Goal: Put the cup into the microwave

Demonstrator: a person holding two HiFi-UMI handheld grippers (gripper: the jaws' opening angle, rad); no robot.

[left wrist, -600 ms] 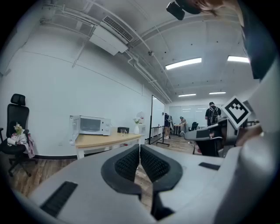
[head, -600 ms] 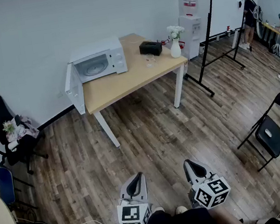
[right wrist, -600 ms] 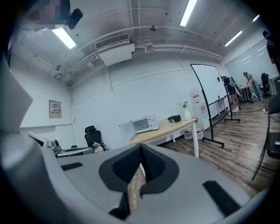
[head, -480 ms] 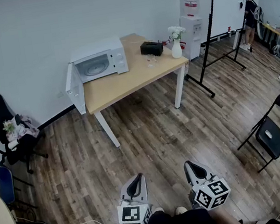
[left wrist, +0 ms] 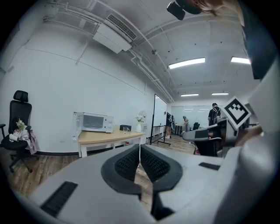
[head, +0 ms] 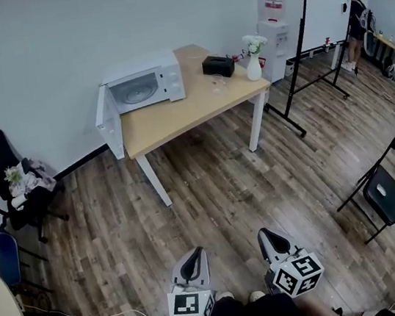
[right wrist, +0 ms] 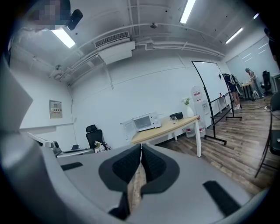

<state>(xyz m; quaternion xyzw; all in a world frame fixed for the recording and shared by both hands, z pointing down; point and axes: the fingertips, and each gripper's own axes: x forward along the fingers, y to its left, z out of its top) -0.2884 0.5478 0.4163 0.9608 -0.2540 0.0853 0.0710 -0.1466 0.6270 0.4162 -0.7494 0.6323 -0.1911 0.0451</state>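
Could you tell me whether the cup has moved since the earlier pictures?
No. The cup still stands beside the box on the table.

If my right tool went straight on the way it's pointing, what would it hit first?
Nothing close. The right tool, shut, points over open floor toward the table, near its microwave end. The table looks like the first thing in line, though depth is hard to judge.

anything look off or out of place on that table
Nothing looks spilled or tipped. The door of the microwave hangs open past the table edge; the cup, box and vase stand upright.
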